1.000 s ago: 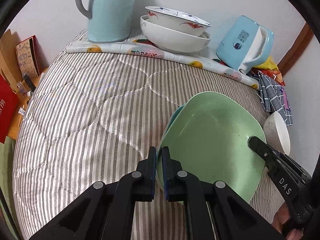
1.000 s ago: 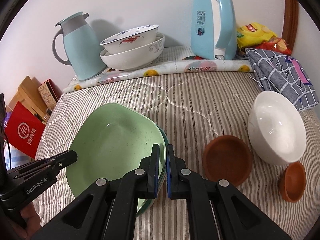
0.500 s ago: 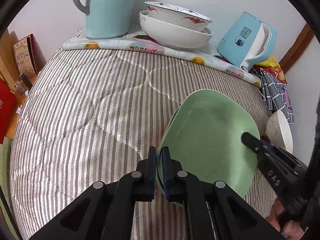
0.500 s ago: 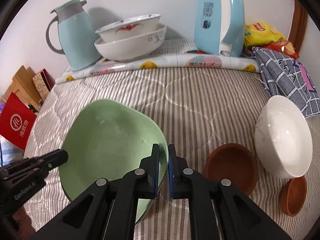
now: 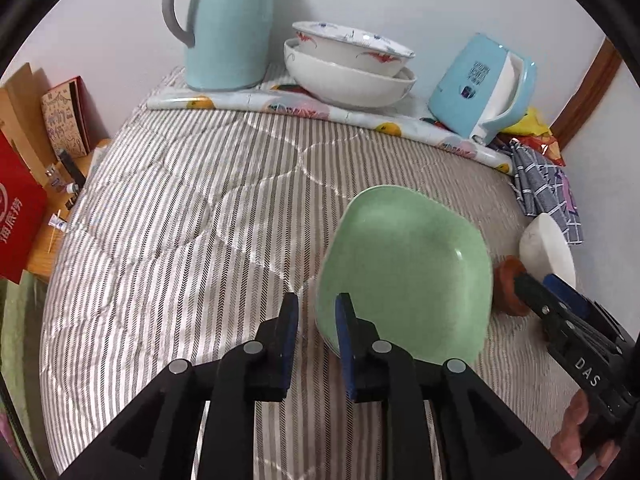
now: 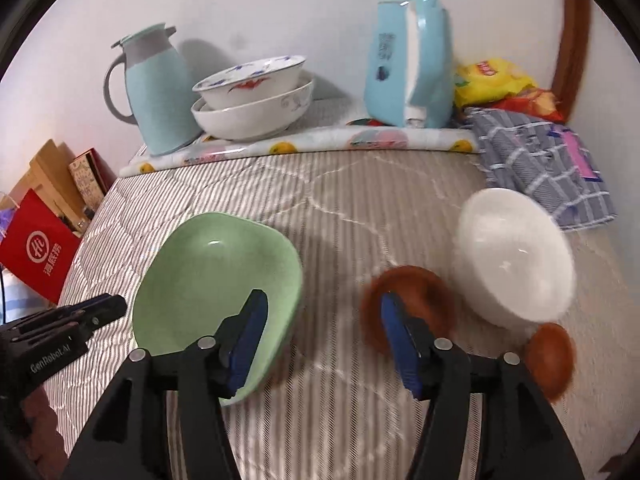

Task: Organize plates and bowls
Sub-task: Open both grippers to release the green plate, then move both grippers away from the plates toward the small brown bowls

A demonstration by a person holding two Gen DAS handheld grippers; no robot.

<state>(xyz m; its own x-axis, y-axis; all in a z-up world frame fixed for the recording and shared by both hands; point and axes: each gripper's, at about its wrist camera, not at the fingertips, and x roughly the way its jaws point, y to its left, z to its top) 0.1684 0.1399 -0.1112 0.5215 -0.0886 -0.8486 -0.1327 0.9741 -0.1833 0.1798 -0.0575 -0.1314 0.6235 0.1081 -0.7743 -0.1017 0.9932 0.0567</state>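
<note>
A pale green square plate (image 5: 404, 276) (image 6: 212, 280) lies on the striped quilted cover. My left gripper (image 5: 316, 312) is at the plate's left rim. Its jaws are opening, and the rim sits in the gap with no pad pressing on it. My right gripper (image 6: 320, 316) is at the opposite rim. Its jaws are also opening, wide, and are off the plate. A brown saucer (image 6: 408, 292), a white bowl (image 6: 516, 256) and a small brown dish (image 6: 550, 360) lie to the right. Two stacked white bowls (image 6: 252, 96) stand at the back.
A light blue jug (image 5: 228, 20) and a blue kettle (image 5: 480, 88) stand on a fruit-print mat by the wall. A checked cloth (image 6: 540, 160) and snack bags (image 6: 496, 80) lie at the back right. Left of the cover are a red bag (image 6: 36, 248) and boxes.
Both grippers were shut on opposite rims of the green plate. Their jaws have now parted, the right much wider, and both have drawn back a little from the plate.
</note>
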